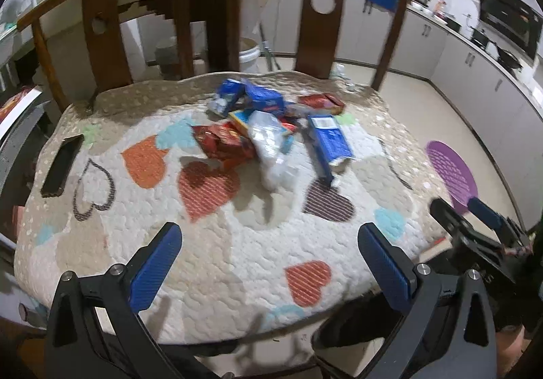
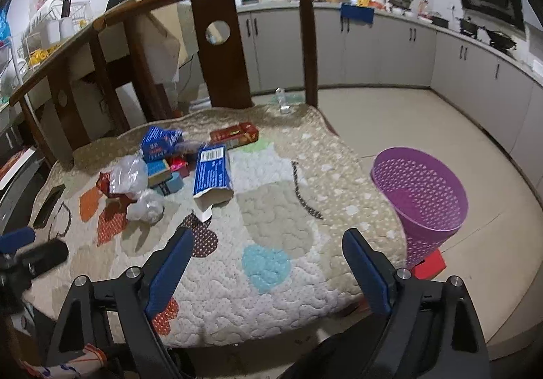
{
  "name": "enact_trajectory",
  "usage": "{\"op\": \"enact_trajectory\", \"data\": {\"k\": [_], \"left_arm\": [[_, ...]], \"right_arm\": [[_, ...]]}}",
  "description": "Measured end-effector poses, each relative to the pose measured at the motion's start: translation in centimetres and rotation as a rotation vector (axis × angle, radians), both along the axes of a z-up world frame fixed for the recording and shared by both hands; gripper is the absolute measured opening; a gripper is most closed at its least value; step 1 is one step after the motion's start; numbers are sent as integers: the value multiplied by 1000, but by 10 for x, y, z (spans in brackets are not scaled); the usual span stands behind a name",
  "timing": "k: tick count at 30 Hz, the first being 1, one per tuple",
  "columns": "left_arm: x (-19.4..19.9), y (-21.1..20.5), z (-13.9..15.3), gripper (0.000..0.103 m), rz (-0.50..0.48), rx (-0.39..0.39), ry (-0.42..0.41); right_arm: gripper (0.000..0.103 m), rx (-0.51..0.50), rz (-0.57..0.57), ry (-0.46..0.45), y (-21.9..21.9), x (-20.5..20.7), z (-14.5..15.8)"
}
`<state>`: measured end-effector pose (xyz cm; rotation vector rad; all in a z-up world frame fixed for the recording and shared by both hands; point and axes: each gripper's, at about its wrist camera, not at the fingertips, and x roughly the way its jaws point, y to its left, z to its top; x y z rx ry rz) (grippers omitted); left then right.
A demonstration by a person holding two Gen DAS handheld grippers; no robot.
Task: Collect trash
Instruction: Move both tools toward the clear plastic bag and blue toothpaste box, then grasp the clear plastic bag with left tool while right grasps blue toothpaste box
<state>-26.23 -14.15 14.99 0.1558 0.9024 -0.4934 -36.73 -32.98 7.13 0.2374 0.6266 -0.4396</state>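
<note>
A heap of trash lies on the quilted heart-pattern cushion (image 1: 210, 243) of a wooden bench: a long blue carton (image 1: 328, 141) (image 2: 212, 172), crumpled clear plastic (image 1: 271, 148) (image 2: 135, 189), a red wrapper (image 1: 224, 141), blue packets (image 1: 251, 97) (image 2: 159, 141) and a red box (image 1: 322, 102) (image 2: 234, 134). My left gripper (image 1: 269, 240) hovers open over the cushion's near half, short of the heap, nothing between its fingers. My right gripper (image 2: 268, 243) is open too, empty, over the near right part of the cushion; it also shows at the right edge of the left wrist view (image 1: 465, 209).
A purple perforated basket (image 2: 420, 195) (image 1: 449, 168) stands on the floor right of the bench, on a red block (image 2: 429, 263). A dark phone-like slab (image 1: 62, 165) (image 2: 49, 204) lies at the cushion's left. The bench's wooden backrest (image 1: 319, 22) rises behind the heap. Kitchen cabinets (image 2: 390, 53) line the far wall.
</note>
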Motion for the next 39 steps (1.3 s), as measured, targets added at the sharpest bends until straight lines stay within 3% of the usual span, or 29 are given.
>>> {"op": "enact_trajectory", "data": {"k": [8,14,25,31,34,39], "left_arm": [[49,20,-10,99,86,48,-12],[84,32,-23,88,129,2,82],[114,-1,-26,87,69,-62,101],[125,-25,-38,68,12,-58,136],[130,-33,-44,66,-11,-80,164],[140,-43,-58,51,-30,-94,219]], "right_arm": [[83,55,111,62,-6,33,-14],[83,99,191,91,-9,70,-18],[83,123,226,111,-20,132,-24],[83,133,209,112,-34,153,-27],[83,147,208,110,-41,161,-30],[80,173,236,116,-46,178,-37]]}}
